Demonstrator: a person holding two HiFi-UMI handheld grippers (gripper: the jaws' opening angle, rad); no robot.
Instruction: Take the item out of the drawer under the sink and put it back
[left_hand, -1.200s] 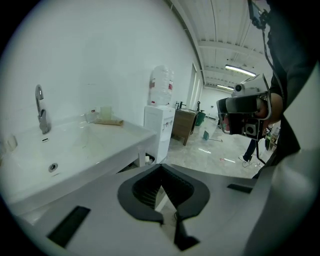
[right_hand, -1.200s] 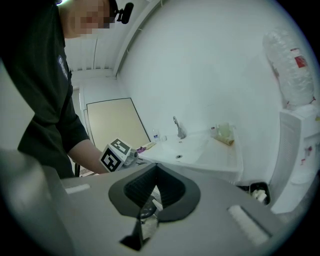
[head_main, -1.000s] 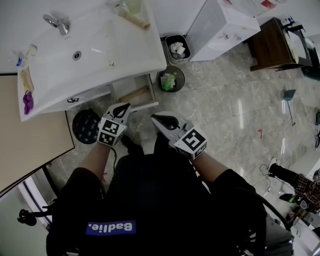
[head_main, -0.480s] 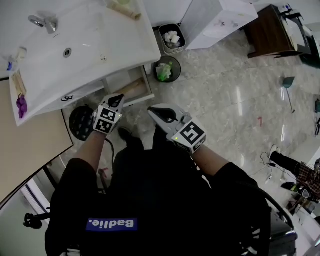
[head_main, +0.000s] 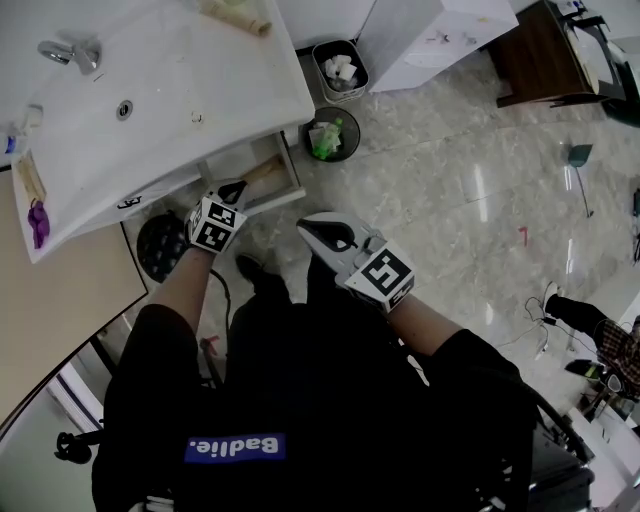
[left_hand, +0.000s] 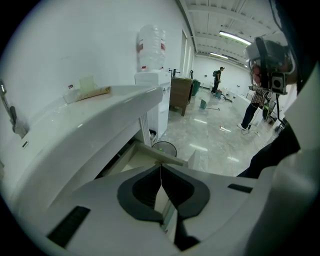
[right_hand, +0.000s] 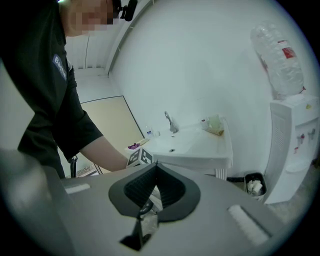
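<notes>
A tan, elongated item (head_main: 262, 172) lies in the open white drawer (head_main: 278, 199) under the sink (head_main: 170, 90); the left gripper (head_main: 236, 186) hangs just beside the drawer's front, fingers pressed together, empty; the right gripper (head_main: 310, 227) has its fingers likewise closed.

Glossy white ceramic sink (head_main: 200, 70), polished stone floor (head_main: 450, 200), shiny metal tap (head_main: 70, 52)

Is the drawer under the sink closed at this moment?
No, the drawer stands pulled out from under the sink, its inside showing in the head view.
</notes>
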